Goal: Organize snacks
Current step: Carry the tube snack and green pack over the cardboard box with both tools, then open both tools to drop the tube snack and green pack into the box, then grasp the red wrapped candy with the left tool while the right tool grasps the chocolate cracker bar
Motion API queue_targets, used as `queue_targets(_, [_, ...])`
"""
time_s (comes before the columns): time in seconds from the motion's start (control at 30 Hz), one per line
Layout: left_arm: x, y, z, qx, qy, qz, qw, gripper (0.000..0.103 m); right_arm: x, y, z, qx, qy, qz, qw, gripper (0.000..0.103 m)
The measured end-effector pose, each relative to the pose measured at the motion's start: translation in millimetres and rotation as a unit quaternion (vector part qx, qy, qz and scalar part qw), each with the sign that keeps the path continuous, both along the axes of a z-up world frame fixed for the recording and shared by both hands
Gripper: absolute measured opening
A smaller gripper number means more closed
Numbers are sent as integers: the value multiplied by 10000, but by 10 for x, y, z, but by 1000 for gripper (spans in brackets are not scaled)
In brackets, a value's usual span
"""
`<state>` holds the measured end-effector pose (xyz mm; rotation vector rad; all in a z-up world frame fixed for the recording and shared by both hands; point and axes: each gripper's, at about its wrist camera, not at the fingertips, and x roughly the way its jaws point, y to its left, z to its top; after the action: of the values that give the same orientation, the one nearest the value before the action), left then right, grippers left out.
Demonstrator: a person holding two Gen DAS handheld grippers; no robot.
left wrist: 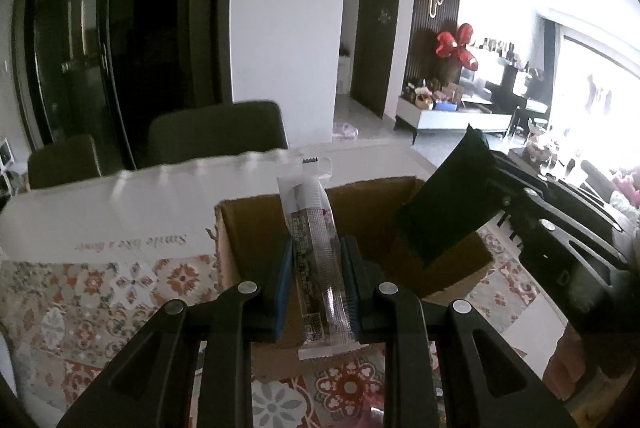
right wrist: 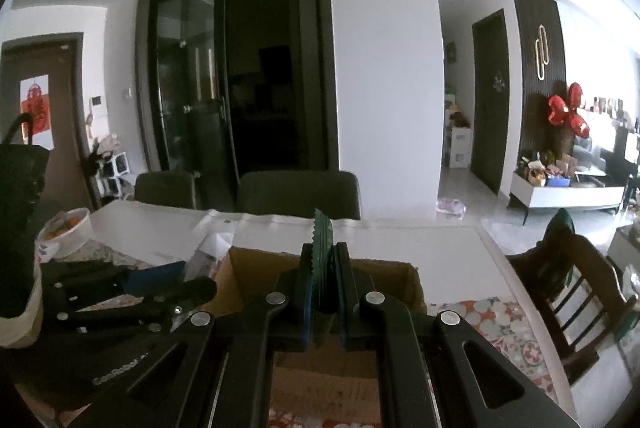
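Note:
My left gripper [left wrist: 316,260] is shut on a long clear-wrapped snack bar [left wrist: 314,228] with dark print, held upright over the open cardboard box [left wrist: 248,228]. The right gripper [left wrist: 504,187] enters the left wrist view from the right, shut on a flat dark green packet [left wrist: 444,199] that hangs above the box's right side. In the right wrist view that gripper [right wrist: 323,268] pinches the green packet [right wrist: 322,240] edge-on, its serrated top sticking up, with the cardboard box [right wrist: 256,276] just beyond. The left gripper [right wrist: 160,276] shows low on the left there.
The box stands on a patterned tablecloth [left wrist: 100,292] beside a white board [left wrist: 120,203] with script lettering. Dark chairs [right wrist: 296,193] line the table's far side and a wooden chair [right wrist: 568,284] stands at the right. A bowl [right wrist: 68,232] sits far left.

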<state>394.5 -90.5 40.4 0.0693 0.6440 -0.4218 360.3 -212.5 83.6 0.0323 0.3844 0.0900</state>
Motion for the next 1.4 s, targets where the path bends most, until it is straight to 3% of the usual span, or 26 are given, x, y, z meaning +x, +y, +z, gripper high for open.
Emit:
queue_targets(0.23, [190, -46, -121, 43, 211, 135, 9997, 32, 329, -48, -195, 25, 406, -40, 9992, 10])
queue_targets(0.33, [163, -30, -100, 66, 155, 173, 9997, 45, 392, -58, -284, -66, 592, -37, 9982, 13])
queue_targets(0.37, [150, -20, -89, 61, 137, 213, 9997, 47, 392, -63, -310, -81, 636, -23, 9979, 16])
queue_targets(0.43, [75, 5, -63, 24, 72, 252, 9997, 51, 381, -66, -342, -118, 692, -79, 9975, 39])
queue_targets(0.57, [-84, 71, -2, 53, -68, 367, 9993, 60, 252, -72, -331, -157, 610, -158, 9979, 45])
queue_targets(0.7, [-351, 153, 99, 4, -297, 468, 9985, 67, 62, -89, -271, -126, 526, -265, 9982, 62])
queue_targets(0.9, [-720, 217, 168, 10, -473, 496, 9976, 78, -385, -59, -200, -253, 277, -368, 9986, 73])
queue_targets(1.17, [-1182, 305, 157, -130, -515, 509, 9973, 81, -933, -43, -150, -301, 19, -509, 9982, 74])
queue_targets(1.4, [-1577, 372, -31, -30, -387, 586, 9975, 81, -1323, -77, -278, -251, 78, -712, 9971, 74])
